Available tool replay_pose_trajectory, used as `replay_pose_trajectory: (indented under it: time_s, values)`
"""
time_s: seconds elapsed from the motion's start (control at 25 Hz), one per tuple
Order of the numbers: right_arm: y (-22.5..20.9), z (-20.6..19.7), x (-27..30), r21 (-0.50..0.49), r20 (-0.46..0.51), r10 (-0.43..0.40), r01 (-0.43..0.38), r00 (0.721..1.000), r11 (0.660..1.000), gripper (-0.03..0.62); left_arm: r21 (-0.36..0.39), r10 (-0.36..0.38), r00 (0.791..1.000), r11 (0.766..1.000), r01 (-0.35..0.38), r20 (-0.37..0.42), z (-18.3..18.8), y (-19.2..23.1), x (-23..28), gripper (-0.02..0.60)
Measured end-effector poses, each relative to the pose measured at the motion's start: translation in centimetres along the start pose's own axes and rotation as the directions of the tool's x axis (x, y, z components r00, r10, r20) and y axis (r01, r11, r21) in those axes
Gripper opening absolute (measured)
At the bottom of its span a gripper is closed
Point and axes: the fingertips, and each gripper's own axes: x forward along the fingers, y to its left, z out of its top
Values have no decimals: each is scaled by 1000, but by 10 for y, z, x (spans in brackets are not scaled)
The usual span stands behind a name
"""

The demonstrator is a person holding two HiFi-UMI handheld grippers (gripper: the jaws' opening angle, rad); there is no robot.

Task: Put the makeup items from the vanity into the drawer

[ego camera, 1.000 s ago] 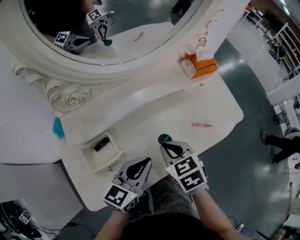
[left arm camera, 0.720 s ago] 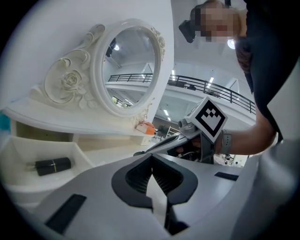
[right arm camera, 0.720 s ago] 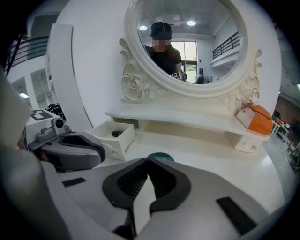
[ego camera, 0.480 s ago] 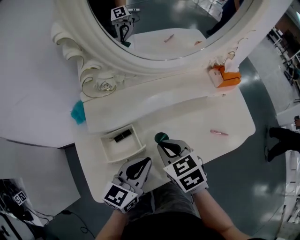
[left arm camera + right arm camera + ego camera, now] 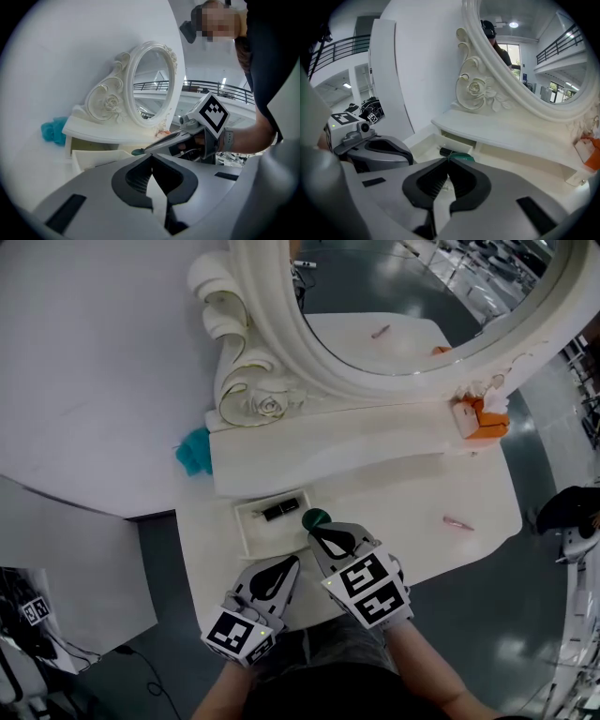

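My right gripper (image 5: pixel 320 530) is shut on a small round dark-green makeup item (image 5: pixel 315 517), which hangs at the right edge of the open white drawer (image 5: pixel 249 532). In the right gripper view the green item (image 5: pixel 461 158) peeks out past the closed jaw tips. A black tube-like item (image 5: pixel 285 511) lies inside the drawer. Further right on the vanity top lies a pink makeup stick (image 5: pixel 458 522). My left gripper (image 5: pixel 282 571) is shut and holds nothing, low beside the right one near the table's front edge.
A large oval mirror in a carved white frame (image 5: pixel 272 381) stands behind a raised shelf (image 5: pixel 375 442). An orange tissue box (image 5: pixel 487 418) sits at the right end. A teal object (image 5: pixel 194 452) lies left of the vanity. Dark floor surrounds the table.
The view has swung so the drawer now sits right in front of the grippers. My right gripper, still gripping the green item, has come to the drawer's right edge. Left gripper stays beside it.
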Motion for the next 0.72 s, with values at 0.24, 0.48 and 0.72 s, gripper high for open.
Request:
replay_pose_trajectory:
  time_s: [0.24, 0.48, 0.72]
  values:
    - [21, 8, 18, -33, -26, 51, -52, 998, 998, 32, -13, 49, 998, 999, -49, 27, 3, 16, -18, 14]
    - [31, 5, 32, -17, -59, 65, -66, 996, 998, 32, -20, 82, 996, 997, -81, 39, 2, 27, -33, 14]
    - [25, 3, 42, 0, -98, 34, -34, 995, 999, 32, -18, 106, 993, 994, -105, 44, 1, 36, -45, 14]
